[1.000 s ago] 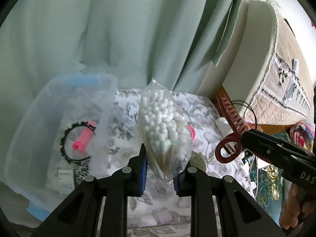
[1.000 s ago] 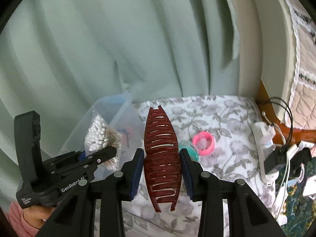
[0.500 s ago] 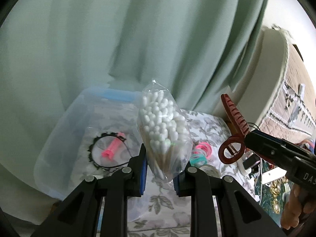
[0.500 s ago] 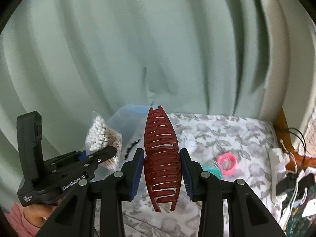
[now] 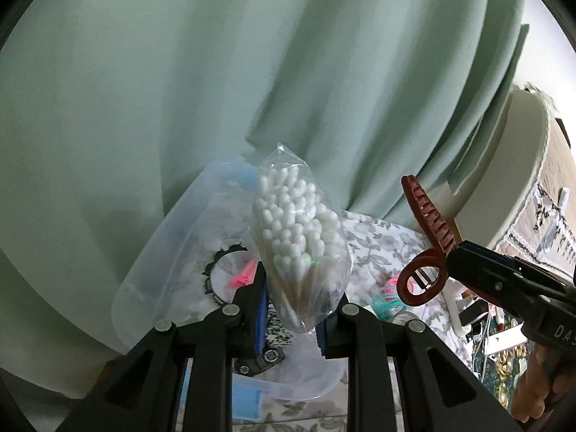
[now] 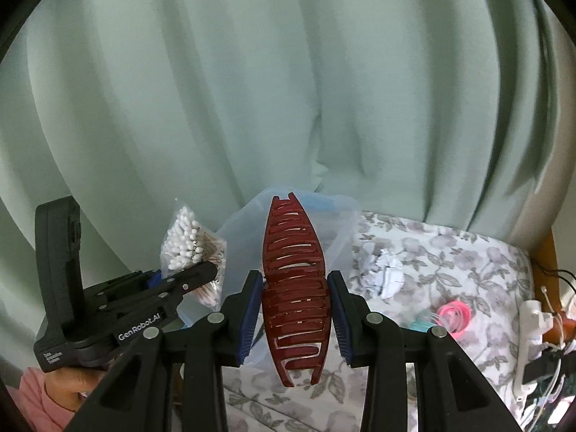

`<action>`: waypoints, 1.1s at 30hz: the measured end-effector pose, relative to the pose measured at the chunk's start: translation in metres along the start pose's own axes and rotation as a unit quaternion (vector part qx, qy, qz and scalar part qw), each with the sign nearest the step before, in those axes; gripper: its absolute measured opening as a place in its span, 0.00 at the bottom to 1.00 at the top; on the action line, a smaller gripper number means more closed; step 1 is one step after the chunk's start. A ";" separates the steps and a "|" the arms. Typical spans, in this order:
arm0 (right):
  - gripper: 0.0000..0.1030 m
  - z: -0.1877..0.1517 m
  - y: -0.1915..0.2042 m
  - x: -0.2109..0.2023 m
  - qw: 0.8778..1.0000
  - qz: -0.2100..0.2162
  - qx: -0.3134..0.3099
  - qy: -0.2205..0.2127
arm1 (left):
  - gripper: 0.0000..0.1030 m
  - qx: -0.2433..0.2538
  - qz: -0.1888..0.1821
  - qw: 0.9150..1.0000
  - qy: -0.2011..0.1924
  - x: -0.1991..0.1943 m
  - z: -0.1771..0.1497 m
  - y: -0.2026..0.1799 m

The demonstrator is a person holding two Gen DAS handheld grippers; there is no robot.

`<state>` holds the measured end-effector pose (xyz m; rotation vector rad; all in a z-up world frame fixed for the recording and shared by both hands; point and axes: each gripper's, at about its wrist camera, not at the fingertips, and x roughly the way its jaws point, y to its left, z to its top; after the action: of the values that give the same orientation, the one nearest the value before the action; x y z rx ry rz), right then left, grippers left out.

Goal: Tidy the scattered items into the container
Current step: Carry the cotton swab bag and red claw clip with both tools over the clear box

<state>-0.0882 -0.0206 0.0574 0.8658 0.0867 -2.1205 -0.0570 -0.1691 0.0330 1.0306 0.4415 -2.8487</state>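
Two items are held above the floral surface [image 6: 450, 262]. Left hand-held gripper [image 5: 293, 315] pinches a clear bag of cotton swabs [image 5: 298, 248], white tips up and wooden sticks down, in front of the translucent plastic container [image 5: 162, 262]. Right hand-held gripper [image 6: 294, 318] clamps a dark red, glossy hair claw [image 6: 294, 288], long and leaf-shaped with interlocking teeth, upright before that container.

Right gripper [image 6: 294, 315] clamps red hair claw [image 6: 295, 280], container [image 6: 334, 223] behind.
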 end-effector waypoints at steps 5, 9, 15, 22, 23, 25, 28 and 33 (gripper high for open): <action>0.39 0.003 0.015 0.016 1.000 0.006 -0.017 0.013 | 0.22 -0.016 0.003 1.000 0.003 0.004 -0.001 0.017; 0.39 0.004 0.023 0.030 0.999 0.009 -0.027 0.026 | 0.22 -0.024 0.004 1.000 0.006 0.003 -0.003 0.025; 0.39 0.004 0.031 0.045 0.998 0.013 -0.036 0.042 | 0.22 -0.034 0.008 0.999 0.011 0.006 -0.001 0.034; 0.39 0.003 0.038 0.060 0.997 0.015 -0.042 0.059 | 0.22 -0.041 0.008 0.999 0.019 0.009 0.002 0.037; 0.39 0.002 0.037 0.062 0.997 0.016 -0.041 0.062 | 0.22 -0.042 0.008 0.999 0.019 0.009 0.002 0.037; 0.39 0.002 0.038 0.065 0.997 0.016 -0.040 0.066 | 0.22 -0.043 0.009 0.999 0.021 0.009 0.003 0.038; 0.39 0.001 0.038 0.068 0.997 0.017 -0.040 0.071 | 0.22 -0.043 0.009 0.999 0.023 0.010 0.006 0.037; 0.39 0.002 0.038 0.076 0.996 0.016 -0.039 0.077 | 0.22 -0.043 0.010 0.999 0.026 0.025 0.009 0.041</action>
<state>-0.0943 -0.0979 0.0215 0.9773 0.2324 -2.0037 -0.0742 -0.2101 0.0138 1.0880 0.5498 -2.7634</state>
